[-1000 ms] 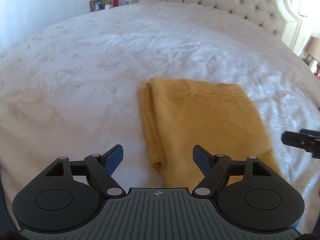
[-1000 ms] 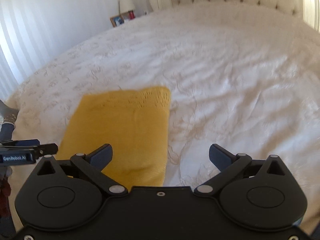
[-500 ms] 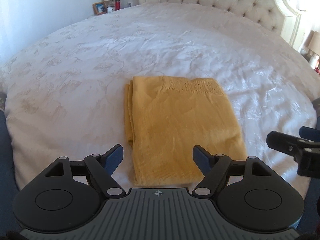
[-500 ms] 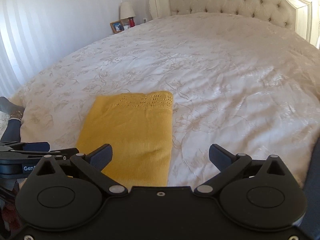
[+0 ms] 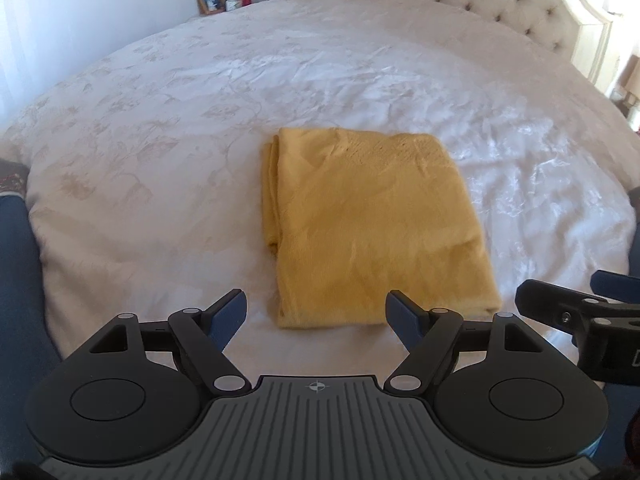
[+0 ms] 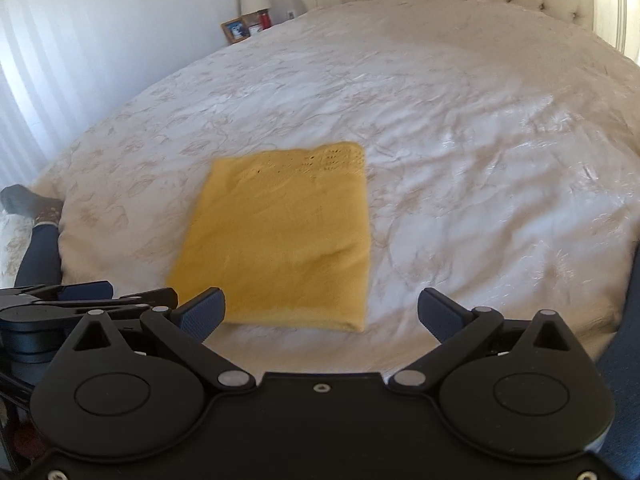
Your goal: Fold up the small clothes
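- Yellow knit garment (image 5: 372,228) lying flat on the white bedspread (image 5: 200,128), near the foot edge of the bed; folded into a neat rectangle, stacked layer edges showing along its left side.
- Left hand-held gripper (image 5: 316,314) hovering just short of the garment's near edge, jaws spread wide, nothing between them.
- Right hand-held gripper (image 6: 320,312) likewise spread and empty, clear of the cloth.
- Step in hand, judged: fold looks complete; both tools released and off the fabric.
- Next move, judged: either one more half-fold, pinching both near corners together, or fetching another garment; none visible on the bed.
- Watch: loose left-side layers could splay if lifted unevenly.
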Demonstrator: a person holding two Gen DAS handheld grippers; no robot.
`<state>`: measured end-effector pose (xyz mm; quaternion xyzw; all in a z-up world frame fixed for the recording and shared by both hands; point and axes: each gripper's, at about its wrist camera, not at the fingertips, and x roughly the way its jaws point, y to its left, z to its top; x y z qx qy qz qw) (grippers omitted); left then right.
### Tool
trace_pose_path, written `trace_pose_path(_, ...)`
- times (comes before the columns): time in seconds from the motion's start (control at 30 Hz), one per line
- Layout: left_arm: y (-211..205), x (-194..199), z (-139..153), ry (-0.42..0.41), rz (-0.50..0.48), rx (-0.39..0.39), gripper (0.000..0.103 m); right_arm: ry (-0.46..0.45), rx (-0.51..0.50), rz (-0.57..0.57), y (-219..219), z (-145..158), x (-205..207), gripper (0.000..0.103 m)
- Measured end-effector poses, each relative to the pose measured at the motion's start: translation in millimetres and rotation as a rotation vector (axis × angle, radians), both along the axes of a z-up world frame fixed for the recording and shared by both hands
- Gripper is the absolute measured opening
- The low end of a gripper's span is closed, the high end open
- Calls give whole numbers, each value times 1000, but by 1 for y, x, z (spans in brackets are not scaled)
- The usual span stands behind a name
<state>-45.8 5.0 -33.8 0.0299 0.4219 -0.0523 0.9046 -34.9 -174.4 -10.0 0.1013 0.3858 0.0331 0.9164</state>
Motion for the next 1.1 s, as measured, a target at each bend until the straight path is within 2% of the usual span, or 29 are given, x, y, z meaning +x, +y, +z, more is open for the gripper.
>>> trace_pose_path(0.5,4,-3,-10,47,-11,4,75,47,7,-8,4,-8,0,102)
trace_pose_path(1.1,2,1,-9,51,-47,-8,75,68,14,6,11,-12,7,102)
